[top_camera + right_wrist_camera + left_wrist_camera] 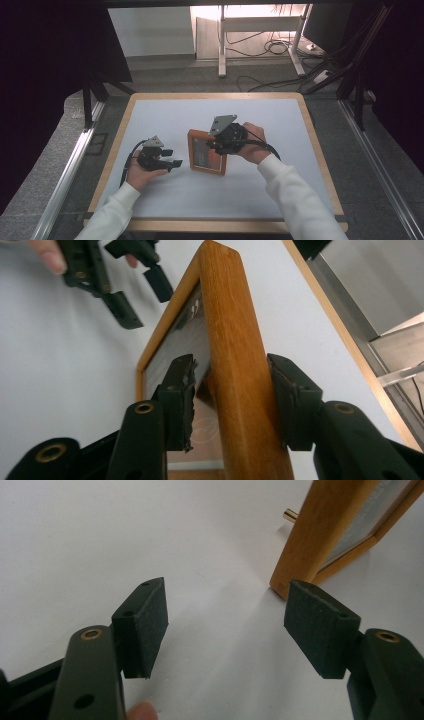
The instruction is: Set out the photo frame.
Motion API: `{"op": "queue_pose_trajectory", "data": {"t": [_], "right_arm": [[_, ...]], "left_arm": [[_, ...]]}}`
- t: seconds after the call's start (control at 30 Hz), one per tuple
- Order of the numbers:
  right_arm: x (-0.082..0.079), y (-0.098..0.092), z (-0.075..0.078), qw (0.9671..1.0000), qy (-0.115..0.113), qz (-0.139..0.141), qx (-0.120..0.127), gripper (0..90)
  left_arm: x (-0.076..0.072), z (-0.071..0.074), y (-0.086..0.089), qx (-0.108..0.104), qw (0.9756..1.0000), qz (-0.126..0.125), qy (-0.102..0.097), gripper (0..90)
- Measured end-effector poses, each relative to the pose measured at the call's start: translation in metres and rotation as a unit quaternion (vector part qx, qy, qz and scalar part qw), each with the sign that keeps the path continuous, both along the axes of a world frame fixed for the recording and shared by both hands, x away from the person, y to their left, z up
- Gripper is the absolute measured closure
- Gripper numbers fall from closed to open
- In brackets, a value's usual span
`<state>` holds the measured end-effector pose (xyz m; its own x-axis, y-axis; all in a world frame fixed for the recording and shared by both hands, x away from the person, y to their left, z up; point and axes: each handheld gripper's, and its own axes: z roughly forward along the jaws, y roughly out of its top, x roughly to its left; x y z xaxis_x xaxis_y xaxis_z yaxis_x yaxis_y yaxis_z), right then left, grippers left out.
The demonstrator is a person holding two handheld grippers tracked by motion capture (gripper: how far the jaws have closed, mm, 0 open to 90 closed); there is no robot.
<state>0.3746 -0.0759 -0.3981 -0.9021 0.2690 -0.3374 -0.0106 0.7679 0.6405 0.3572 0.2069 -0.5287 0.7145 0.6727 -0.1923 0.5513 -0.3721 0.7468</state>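
Observation:
A wooden picture frame with a glass front stands on edge in the middle of the white table. My right gripper reaches it from the right. In the right gripper view its jaws straddle the frame's side rail, one pad on the glass side with a small gap, so it is open. My left gripper rests left of the frame, open and empty. In the left gripper view the frame's lower corner lies just past the right pad, apart from it.
The table top is a white sheet with a wooden rim. A small brass peg shows behind the frame. My left gripper shows beyond the frame. Past the table's far edge are floor cables and desk legs.

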Motion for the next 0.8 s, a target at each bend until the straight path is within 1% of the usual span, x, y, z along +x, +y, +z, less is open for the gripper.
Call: {"op": "queue_pose_trajectory", "data": {"t": [0.1, 0.3, 0.43, 0.47, 0.5, 0.63, 0.7, 0.73, 0.8], "right_arm": [[0.007, -0.001, -0.002, 0.9999, 0.004, -0.013, 0.007, 52.9], [0.022, -0.003, -0.008, 0.9991, 0.001, -0.04, 0.011, 46.8], [0.032, -0.005, -0.012, 0.9981, 0.021, -0.053, 0.025, 43.9], [0.034, -0.005, -0.013, 0.998, 0.022, -0.053, 0.027, 42.6], [0.035, -0.004, -0.014, 0.9979, 0.023, -0.052, 0.03, 42.4], [0.033, -0.002, -0.015, 0.9979, 0.017, -0.057, 0.026, 38.5], [0.032, -0.003, -0.013, 0.9972, 0.009, -0.066, 0.034, 35.2], [0.03, -0.004, -0.011, 0.9967, 0.01, -0.071, 0.039, 33.7], [0.027, -0.007, -0.008, 0.9955, 0.004, -0.08, 0.05, 30.2]], "left_arm": [[0.0, 0.0, 0.001, -0.001, 1.0, 0.0, 0.001, 33.4], [0.0, 0.0, 0.001, -0.002, 1.0, -0.001, 0.001, 32.8], [0.0, 0.0, 0.002, -0.003, 1.0, -0.002, -0.001, 32.8], [0.0, -0.001, 0.002, -0.002, 1.0, -0.003, -0.001, 32.7], [0.0, -0.001, 0.002, -0.002, 1.0, -0.002, -0.001, 32.7], [0.0, 0.0, 0.003, -0.003, 1.0, -0.003, -0.001, 32.7], [0.0, 0.0, 0.003, -0.004, 1.0, -0.003, -0.002, 32.7], [0.0, 0.0, 0.002, -0.004, 1.0, -0.002, -0.003, 32.7], [-0.001, 0.001, 0.002, -0.004, 1.0, -0.001, -0.005, 32.8]]}}
